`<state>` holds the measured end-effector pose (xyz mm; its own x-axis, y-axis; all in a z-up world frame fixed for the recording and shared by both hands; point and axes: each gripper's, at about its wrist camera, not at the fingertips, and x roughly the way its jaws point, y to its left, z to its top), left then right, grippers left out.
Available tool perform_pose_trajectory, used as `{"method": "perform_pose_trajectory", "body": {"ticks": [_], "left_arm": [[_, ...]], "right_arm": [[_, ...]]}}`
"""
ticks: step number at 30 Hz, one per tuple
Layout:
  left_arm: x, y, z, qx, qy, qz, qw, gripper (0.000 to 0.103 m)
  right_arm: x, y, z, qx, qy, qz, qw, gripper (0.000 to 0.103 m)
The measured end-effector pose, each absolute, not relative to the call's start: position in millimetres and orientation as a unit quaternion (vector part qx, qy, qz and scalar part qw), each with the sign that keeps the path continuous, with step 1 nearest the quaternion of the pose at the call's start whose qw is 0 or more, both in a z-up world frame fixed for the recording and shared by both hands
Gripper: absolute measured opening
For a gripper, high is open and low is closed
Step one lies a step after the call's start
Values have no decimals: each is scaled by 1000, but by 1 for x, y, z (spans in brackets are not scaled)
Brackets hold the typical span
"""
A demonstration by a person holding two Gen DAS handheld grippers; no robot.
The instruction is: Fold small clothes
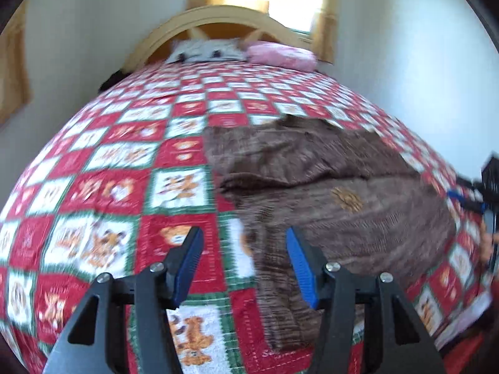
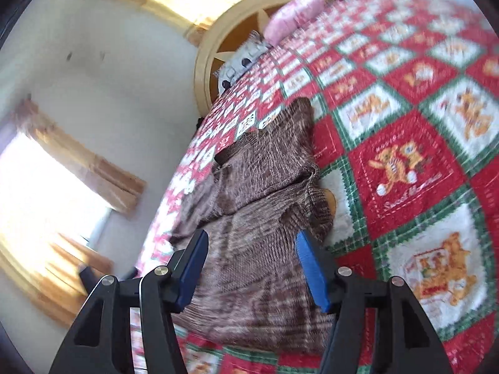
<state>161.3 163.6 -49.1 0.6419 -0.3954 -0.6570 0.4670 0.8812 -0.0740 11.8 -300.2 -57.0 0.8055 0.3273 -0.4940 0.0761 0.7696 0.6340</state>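
A bed covered by a red, green and white teddy-bear quilt (image 1: 103, 187) fills both views, and a brown knitted sweater (image 1: 327, 193) lies on that quilt toward its near side, well short of the pillows at the headboard. The sweater looks partly folded, with an upper part turned across its body in a rumpled ridge, so more folding and smoothing seem left to do. The left gripper (image 1: 244, 265) hovers over the sweater's near edge and the right gripper (image 2: 251, 268) over its body, both with fingers spread wide, holding nothing.

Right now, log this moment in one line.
left tongs open | right tongs open | brown sweater on quilt, unheld
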Motion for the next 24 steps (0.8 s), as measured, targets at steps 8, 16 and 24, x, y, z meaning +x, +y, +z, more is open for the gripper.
{"method": "perform_pose_trajectory", "body": {"ticks": [8, 16, 24], "left_arm": [[178, 130, -93, 76, 399, -227, 885, 58], [158, 127, -98, 70, 366, -225, 900, 36], [146, 136, -91, 51, 323, -214, 920, 28]], "right_arm": [[-7, -276, -63, 306, 312, 74, 896, 60], [-8, -275, -78, 319, 332, 67, 885, 60], [-8, -274, -81, 327, 335, 70, 881, 60]]}}
